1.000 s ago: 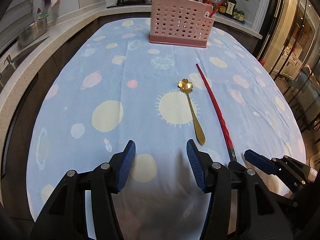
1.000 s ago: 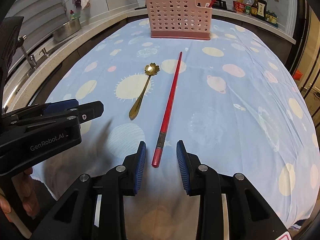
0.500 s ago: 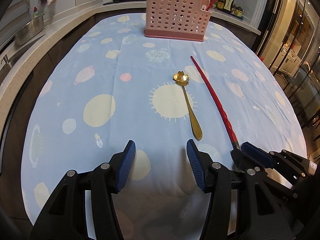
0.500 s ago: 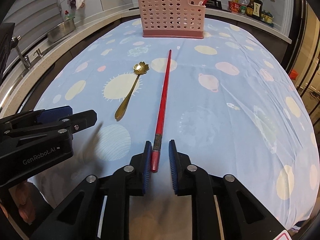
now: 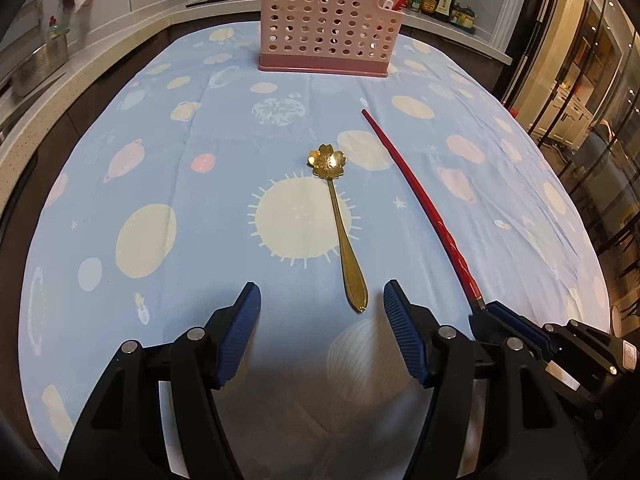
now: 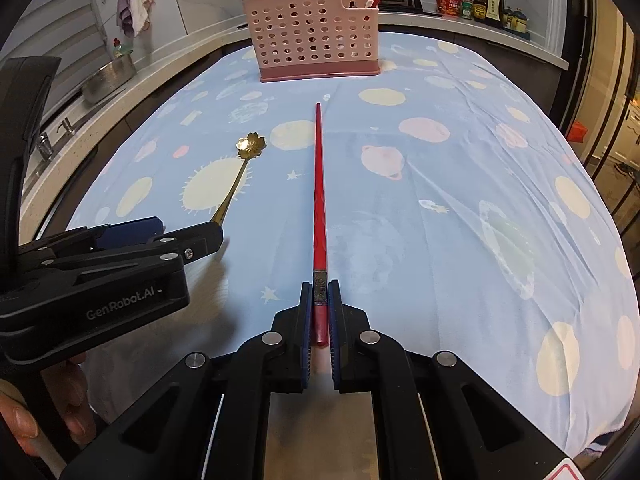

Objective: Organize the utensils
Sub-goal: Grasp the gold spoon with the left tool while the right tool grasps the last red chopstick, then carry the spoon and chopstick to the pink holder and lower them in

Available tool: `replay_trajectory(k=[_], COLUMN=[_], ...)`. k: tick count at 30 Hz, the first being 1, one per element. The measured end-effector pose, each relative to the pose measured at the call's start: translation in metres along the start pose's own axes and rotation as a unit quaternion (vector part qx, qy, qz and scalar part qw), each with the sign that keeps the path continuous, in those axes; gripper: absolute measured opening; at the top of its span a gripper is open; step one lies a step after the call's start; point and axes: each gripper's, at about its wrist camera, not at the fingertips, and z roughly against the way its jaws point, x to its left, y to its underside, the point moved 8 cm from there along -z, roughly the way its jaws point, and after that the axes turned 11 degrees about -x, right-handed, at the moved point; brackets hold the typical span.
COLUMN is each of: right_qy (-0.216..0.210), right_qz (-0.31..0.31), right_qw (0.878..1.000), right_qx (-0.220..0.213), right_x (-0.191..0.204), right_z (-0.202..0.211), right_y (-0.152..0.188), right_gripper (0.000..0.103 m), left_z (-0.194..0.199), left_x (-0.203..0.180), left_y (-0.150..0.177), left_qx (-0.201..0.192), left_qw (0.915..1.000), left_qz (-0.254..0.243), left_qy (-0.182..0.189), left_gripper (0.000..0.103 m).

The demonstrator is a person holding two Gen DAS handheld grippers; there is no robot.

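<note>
Right gripper [image 6: 319, 312] pinches the red chopstick [image 6: 319, 196]; left gripper [image 5: 322, 312], spread, straddles the gold spoon [image 5: 340, 224]; both remain outside the pink caddy [image 6: 316, 36] ahead.

left wrist cam: low over near table edge, tilted down, facing pink rack [image 5: 324, 20] | right wrist cam: same heading, just to its right | shared: tablecloth [image 6: 460, 208], gold spoon [image 5: 340, 232], red chopstick [image 6: 319, 200], rack, back counter

Table [image 5: 120, 128], pink basket [image 5: 324, 24], gold spoon [image 5: 340, 224], red chopstick [image 5: 420, 204]
</note>
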Motion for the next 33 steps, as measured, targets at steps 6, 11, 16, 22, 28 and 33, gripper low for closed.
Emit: replay_trajectory(k=[6, 11, 16, 22, 28, 33], right_qy=[-0.002, -0.002, -0.004, -0.009, -0.018, -0.028], right_qz=[-0.002, -0.002, -0.005, -0.007, -0.013, -0.02], right_qw=[1.0, 1.0, 1.0, 0.999, 0.996, 0.992], right_qx=[0.0, 0.0, -0.004, -0.037, -0.085, -0.123], right_x=[0.0, 0.0, -0.001, 0.002, 0.003, 0.003], right_z=[0.0, 0.0, 0.003, 0.025, 0.056, 0.077], right_y=[0.0, 0.0, -0.002, -0.024, -0.06, -0.093], right_gripper=[0.007, 0.007, 0.007, 0.007, 0.007, 0.007], left_z=[-0.004, -0.006, -0.001, 0.02, 0.047, 0.062], left_x=[-0.003, -0.007, -0.007, -0.003, 0.003, 0.01], left_y=[-0.004, -0.004, -0.006, -0.018, -0.042, -0.065], left_qx=[-0.005, -0.003, -0.006, -0.026, -0.057, -0.08], left_qw=[1.0, 0.9998, 0.9997, 0.9994, 0.9982, 0.9963], left_qz=[-0.006, -0.012, -0.01, -0.007, 0.005, 0.021], left_qy=[0.004, 0.015, 0.021, 0.019, 0.018, 0.023], left_gripper=[0.036, 0.01, 0.01, 0.01, 0.009, 0.001])
